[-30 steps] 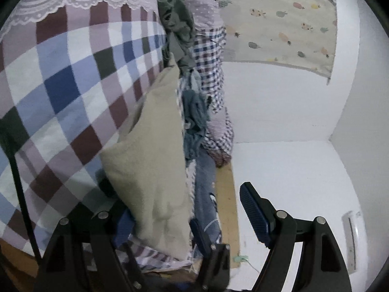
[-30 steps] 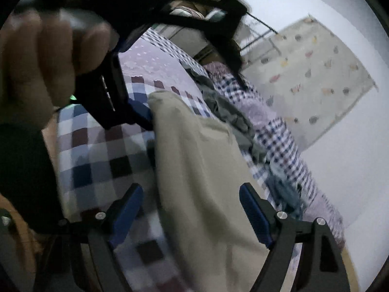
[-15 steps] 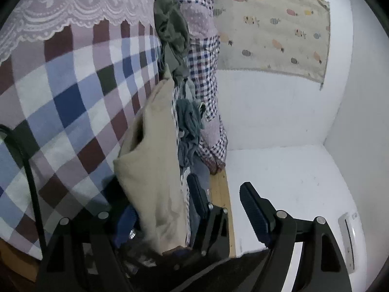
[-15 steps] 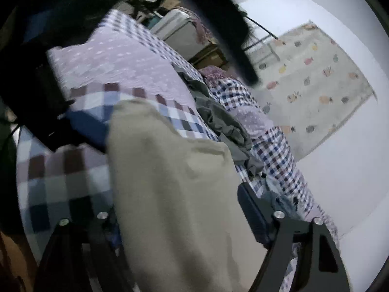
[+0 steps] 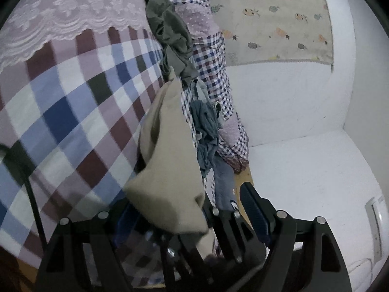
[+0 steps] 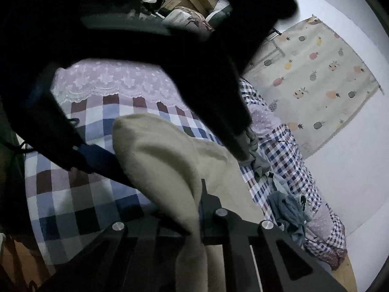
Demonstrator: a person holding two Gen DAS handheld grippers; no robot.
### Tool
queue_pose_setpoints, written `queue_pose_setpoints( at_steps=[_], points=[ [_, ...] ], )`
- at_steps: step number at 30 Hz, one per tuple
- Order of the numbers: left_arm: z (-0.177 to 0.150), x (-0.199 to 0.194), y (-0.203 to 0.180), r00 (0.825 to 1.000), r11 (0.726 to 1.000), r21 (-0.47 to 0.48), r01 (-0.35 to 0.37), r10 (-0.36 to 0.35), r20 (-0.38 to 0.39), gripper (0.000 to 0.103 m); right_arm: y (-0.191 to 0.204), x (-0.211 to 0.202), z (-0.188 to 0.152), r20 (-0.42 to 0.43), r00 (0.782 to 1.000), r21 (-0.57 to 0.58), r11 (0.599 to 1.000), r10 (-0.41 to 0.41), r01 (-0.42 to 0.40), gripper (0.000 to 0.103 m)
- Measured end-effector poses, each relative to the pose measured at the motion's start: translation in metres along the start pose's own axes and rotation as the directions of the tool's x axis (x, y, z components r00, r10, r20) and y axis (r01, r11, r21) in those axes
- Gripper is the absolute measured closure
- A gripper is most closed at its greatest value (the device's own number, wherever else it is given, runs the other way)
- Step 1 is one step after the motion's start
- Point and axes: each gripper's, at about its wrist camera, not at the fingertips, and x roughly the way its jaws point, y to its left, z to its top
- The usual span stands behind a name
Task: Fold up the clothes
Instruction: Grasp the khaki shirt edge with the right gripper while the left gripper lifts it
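A beige garment lies bunched on the checked bedspread, one end lifted toward the cameras. My left gripper is open, its blue pads wide apart on either side of the cloth's near end. Between those fingers sits my right gripper, a black frame pinching the cloth. In the right wrist view the right gripper is shut on a fold of the beige garment. One blue pad of the left gripper shows at the left; its dark body fills the top of that view.
A green garment, a blue-grey one and a small-check sheet are heaped along the bed's far side. A lace cover lies at the head. A pineapple-print curtain hangs on the white wall. Wooden bed edge.
My right gripper, open a second ago, has moved in between the left fingers and shut on the beige garment's fold. The cloth is more bunched and raised. The left gripper stays open.
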Motion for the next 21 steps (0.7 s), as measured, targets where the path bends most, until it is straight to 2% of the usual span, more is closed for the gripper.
queue_pose_setpoints(
  at_steps=[7, 12, 14, 18, 19, 21],
  points=[
    [0.006, 0.03, -0.003, 0.998, 0.999, 0.037, -0.009, 0.012, -0.061, 0.02, 0.002, -0.006, 0.001, 0.012, 1.0, -0.011, 1.0, -0.014, 0.014, 0.098],
    [0.01, 0.04, -0.001, 0.994, 0.999, 0.034, 0.028, -0.024, -0.102, 0.021, 0.002, -0.008, 0.0, 0.027, 1.0, -0.032, 0.999, -0.017, 0.018, 0.098],
    [0.011, 0.043, 0.001, 0.993, 0.999, 0.028, 0.042, -0.039, -0.111, 0.027, 0.003, -0.009, 0.0, 0.032, 0.999, -0.043, 0.999, -0.017, 0.018, 0.098],
    [0.013, 0.045, 0.005, 0.993, 1.0, 0.018, 0.008, -0.006, -0.116, 0.065, 0.01, -0.012, 0.0, 0.045, 0.999, -0.074, 0.997, -0.021, 0.024, 0.098],
    [0.015, 0.046, 0.006, 0.993, 1.0, 0.013, 0.002, -0.001, -0.114, 0.071, 0.012, -0.013, 0.0, 0.05, 0.999, -0.079, 0.997, -0.023, 0.027, 0.098],
    [0.016, 0.044, 0.008, 0.994, 1.0, 0.004, -0.005, 0.006, -0.108, 0.077, 0.015, -0.016, 0.0, 0.057, 0.998, -0.089, 0.995, -0.035, 0.04, 0.097]
  ],
)
